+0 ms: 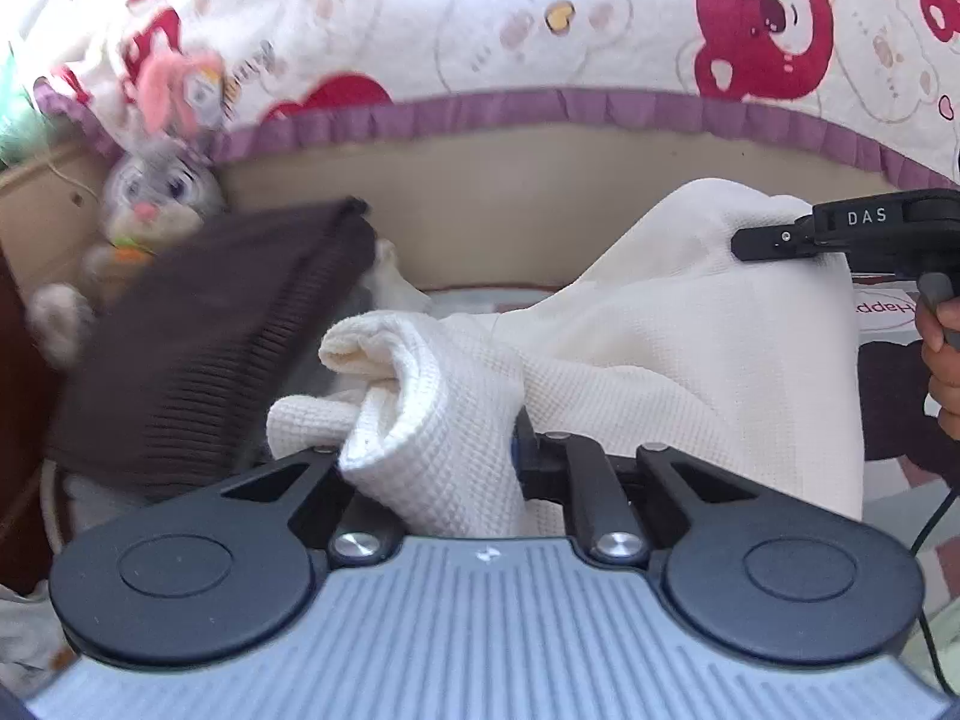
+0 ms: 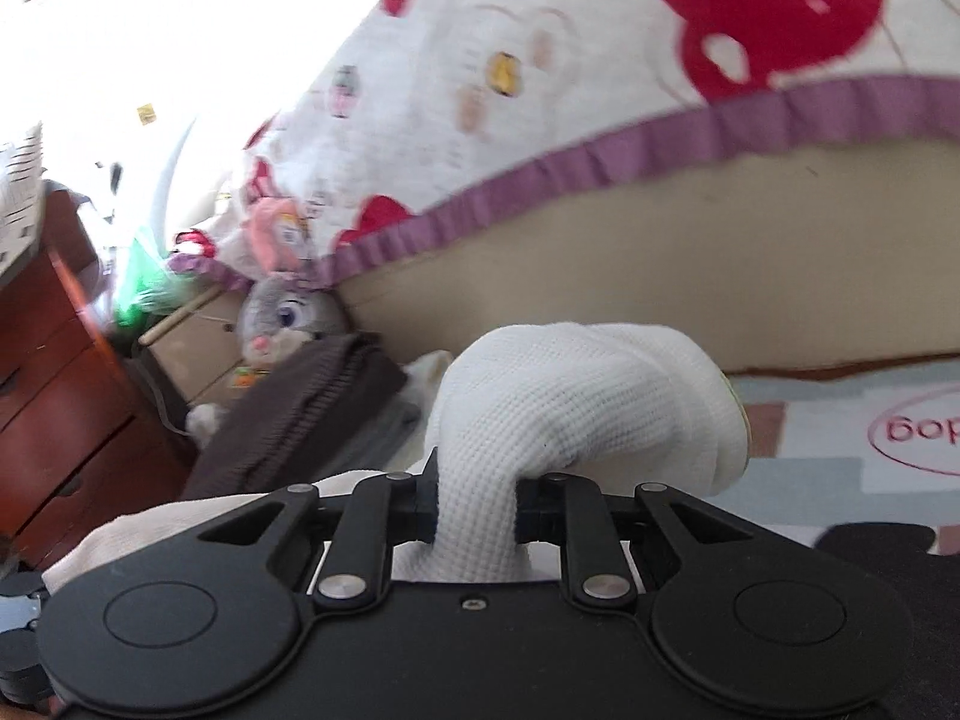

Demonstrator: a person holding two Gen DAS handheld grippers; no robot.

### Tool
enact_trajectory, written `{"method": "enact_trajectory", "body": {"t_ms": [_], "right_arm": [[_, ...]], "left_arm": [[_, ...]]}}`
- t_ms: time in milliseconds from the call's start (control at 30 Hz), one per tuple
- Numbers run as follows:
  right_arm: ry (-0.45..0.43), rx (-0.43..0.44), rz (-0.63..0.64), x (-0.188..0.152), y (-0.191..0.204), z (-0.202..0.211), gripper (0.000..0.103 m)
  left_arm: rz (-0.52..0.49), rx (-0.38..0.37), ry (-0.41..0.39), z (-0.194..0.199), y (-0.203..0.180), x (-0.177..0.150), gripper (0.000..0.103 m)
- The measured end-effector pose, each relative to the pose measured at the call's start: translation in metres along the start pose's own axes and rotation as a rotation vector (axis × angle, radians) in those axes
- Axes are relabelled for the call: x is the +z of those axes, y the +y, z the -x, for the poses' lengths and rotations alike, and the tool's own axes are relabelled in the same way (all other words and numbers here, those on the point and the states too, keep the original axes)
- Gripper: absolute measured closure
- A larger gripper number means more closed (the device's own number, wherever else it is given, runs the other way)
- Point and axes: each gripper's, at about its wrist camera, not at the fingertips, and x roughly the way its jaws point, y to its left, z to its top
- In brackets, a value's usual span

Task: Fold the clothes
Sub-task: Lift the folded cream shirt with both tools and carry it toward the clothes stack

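Observation:
A cream waffle-knit garment (image 1: 660, 348) hangs lifted above the bed, stretched between both grippers. My left gripper (image 1: 432, 468) is shut on a bunched edge of it, the fabric bulging up over the fingers. In the left wrist view my right gripper (image 1: 780, 240) comes in from the right and pinches the garment's upper edge, with a hand (image 1: 942, 360) on its handle. In the right wrist view my right gripper (image 2: 474, 510) is shut on a thick roll of the same cream garment (image 2: 588, 402), which hides the fingertips.
A dark brown ribbed knit (image 1: 210, 348) lies folded at the left, also seen as the brown knit (image 2: 300, 414). Behind it sits a grey plush rabbit (image 1: 153, 198). A bear-print quilt with purple trim (image 1: 540, 30) hangs behind. A wooden drawer chest (image 2: 54, 390) stands at the left.

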Motion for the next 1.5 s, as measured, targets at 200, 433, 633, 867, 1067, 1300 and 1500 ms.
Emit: {"method": "enact_trajectory", "body": {"t_ms": [200, 433, 633, 867, 1067, 1300, 1500], "right_arm": [[0.01, -0.026, 0.074, -0.015, 0.05, 0.015, 0.081], [0.01, -0.033, 0.157, -0.026, 0.1, 0.025, 0.081], [-0.009, -0.068, 0.168, -0.027, 0.138, 0.011, 0.082], [0.003, -0.093, 0.205, -0.019, 0.18, -0.006, 0.082], [0.028, -0.071, 0.242, 0.012, 0.213, -0.028, 0.082], [0.045, -0.047, 0.343, 0.05, 0.239, -0.075, 0.082], [0.027, 0.044, 0.414, 0.084, 0.25, -0.117, 0.082]], "left_arm": [[0.081, 0.008, -0.003, 0.026, 0.031, -0.011, 0.092], [0.079, -0.016, -0.029, 0.047, 0.064, -0.034, 0.092], [0.097, 0.019, -0.07, 0.062, 0.096, -0.037, 0.092], [0.146, -0.017, -0.069, 0.065, 0.142, -0.027, 0.092], [0.213, -0.018, -0.063, 0.065, 0.181, -0.003, 0.092], [0.24, 0.037, -0.059, 0.042, 0.208, 0.019, 0.092], [0.222, 0.104, -0.131, 0.026, 0.239, 0.043, 0.092]]}}
